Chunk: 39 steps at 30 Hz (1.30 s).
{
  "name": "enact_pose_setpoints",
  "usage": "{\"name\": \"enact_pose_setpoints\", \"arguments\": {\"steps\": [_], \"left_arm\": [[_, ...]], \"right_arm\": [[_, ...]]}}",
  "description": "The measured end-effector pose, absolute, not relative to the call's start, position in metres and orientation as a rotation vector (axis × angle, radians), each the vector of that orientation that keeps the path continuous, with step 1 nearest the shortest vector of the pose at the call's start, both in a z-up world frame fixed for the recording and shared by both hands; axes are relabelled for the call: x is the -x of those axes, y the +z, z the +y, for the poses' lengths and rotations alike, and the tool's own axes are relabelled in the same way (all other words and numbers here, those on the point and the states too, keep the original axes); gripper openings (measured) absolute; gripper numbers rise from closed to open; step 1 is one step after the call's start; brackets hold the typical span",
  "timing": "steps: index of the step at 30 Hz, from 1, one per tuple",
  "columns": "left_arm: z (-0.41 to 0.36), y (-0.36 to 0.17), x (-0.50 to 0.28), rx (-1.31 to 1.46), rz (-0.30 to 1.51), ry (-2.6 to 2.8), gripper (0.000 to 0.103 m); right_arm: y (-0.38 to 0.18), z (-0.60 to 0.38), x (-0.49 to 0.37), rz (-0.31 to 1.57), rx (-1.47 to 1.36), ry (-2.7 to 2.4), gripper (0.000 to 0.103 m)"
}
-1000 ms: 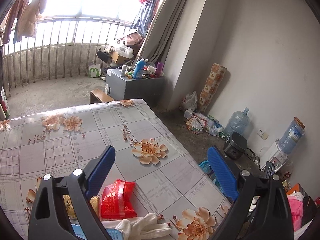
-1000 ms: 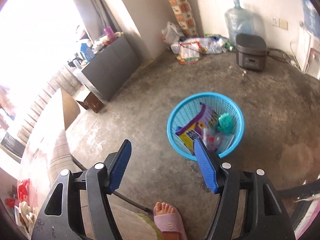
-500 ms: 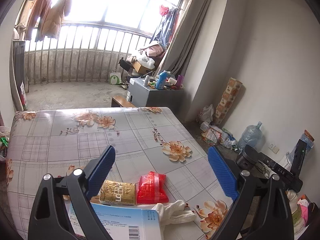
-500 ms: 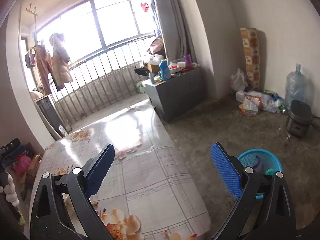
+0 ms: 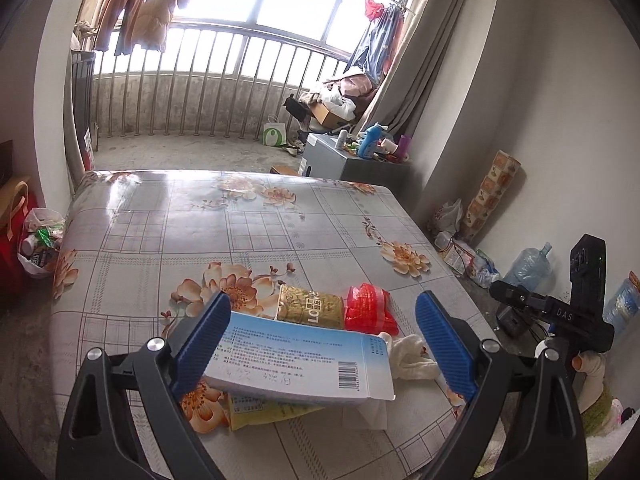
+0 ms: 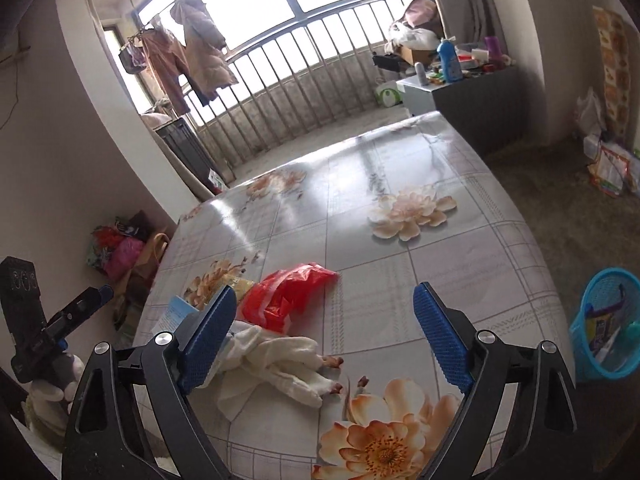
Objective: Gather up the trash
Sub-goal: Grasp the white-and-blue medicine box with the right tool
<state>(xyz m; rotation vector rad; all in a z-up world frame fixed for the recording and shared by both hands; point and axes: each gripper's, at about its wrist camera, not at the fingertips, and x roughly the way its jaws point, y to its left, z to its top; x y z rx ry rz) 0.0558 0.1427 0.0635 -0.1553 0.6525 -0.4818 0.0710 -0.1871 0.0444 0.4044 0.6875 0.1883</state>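
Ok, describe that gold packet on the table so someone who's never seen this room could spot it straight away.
Find the table with the flowered cloth and look at the litter near its close end. The gold packet lies flat there, behind the pale blue box and left of the red wrapper. It alone is shiny gold with dark lettering.

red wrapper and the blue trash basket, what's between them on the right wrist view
Right wrist view: only bare floral tablecloth, then the table edge, lies between the red wrapper and the blue basket on the floor.
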Motion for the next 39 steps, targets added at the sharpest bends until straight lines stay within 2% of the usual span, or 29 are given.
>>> {"name": "enact_pose_setpoints", "arguments": {"steps": [4,14,20,27,29,30,32,39], "left_arm": [[0.159,0.046,-0.046,0.180,0.708,-0.490,0.084],[0.176,0.000,-0.047,0.144,0.824,-0.412,0.043],[0.180,-0.019,-0.057,0.125,0.870,-0.418,0.031],[0.179,-0.028,-0.069,0.128,0.893,-0.451,0.023],[0.179,-0.028,-0.071,0.125,0.891,-0.458,0.022],[0.179,-0.028,-0.072,0.124,0.889,-0.463,0.022],[0.178,-0.026,-0.073,0.118,0.887,-0.468,0.022],[0.176,-0.018,-0.076,0.116,0.865,-0.475,0.022]], "right_arm": [[0.050,-0.150,-0.085,0.727,-0.387,0.323,0.075],[0.052,-0.035,-0.120,0.795,-0.008,0.716,0.077],[0.033,0.003,-0.136,0.864,0.220,0.772,0.077],[0.020,0.019,-0.144,0.904,0.328,0.807,0.077],[0.018,0.023,-0.144,0.909,0.349,0.811,0.075],[0.016,0.024,-0.144,0.913,0.360,0.812,0.069],[0.014,0.025,-0.143,0.914,0.376,0.799,0.069],[0.034,-0.008,-0.141,0.861,0.207,0.738,0.069]]}}
